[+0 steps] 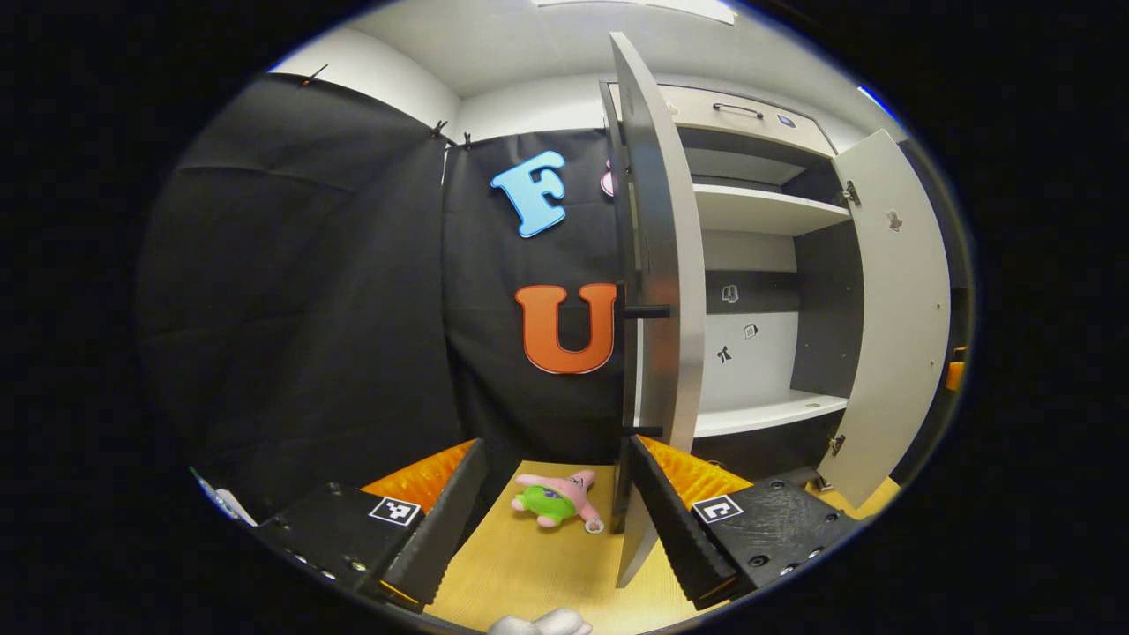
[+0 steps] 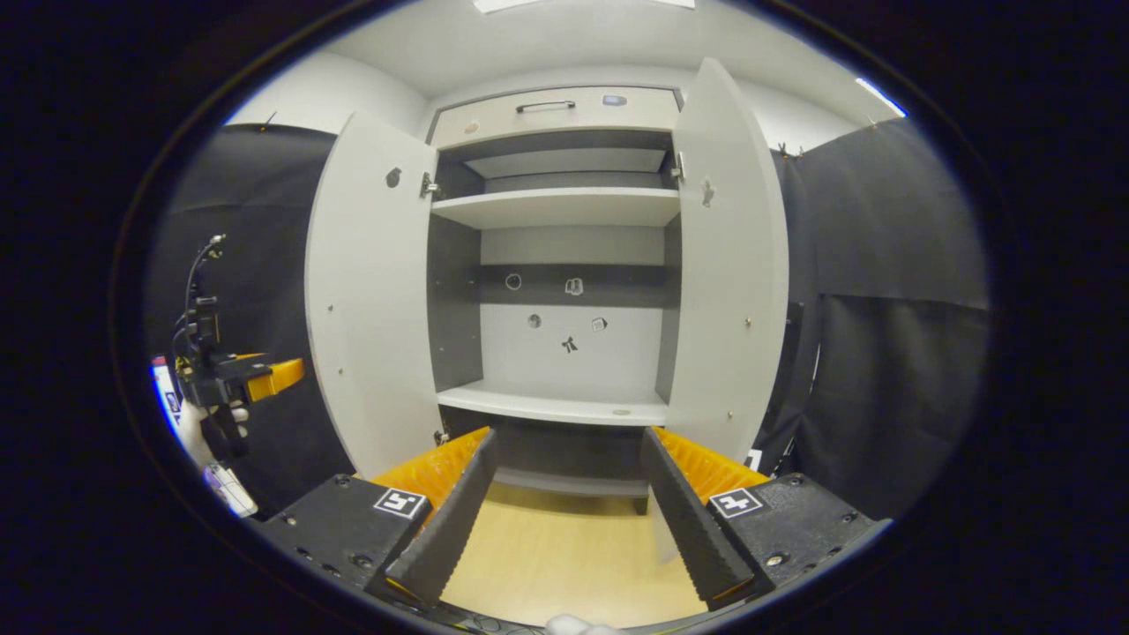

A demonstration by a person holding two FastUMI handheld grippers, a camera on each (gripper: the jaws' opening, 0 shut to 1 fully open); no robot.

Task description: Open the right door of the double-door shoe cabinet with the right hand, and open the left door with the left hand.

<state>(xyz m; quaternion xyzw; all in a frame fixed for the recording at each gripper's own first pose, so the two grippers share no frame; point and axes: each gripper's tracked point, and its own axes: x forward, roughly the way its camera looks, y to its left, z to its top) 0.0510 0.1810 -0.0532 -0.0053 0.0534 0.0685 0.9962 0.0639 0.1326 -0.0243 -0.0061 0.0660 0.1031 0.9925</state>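
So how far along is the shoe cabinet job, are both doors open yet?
It looks done. The pale grey left door and pale grey right door both stand swung wide, baring the shelves. Both grippers, left and right, are open and hold nothing. Nothing visibly remains.

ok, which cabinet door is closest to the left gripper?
The left door: in the left gripper view it stands edge-on just past the left gripper, its bar handle facing it. The right door swings out farther off.

Two cabinet doors are standing open: the left door (image 2: 370,291) at nine o'clock, the right door (image 2: 728,265) at three. One plush toy (image 1: 556,499) is lying at six o'clock.
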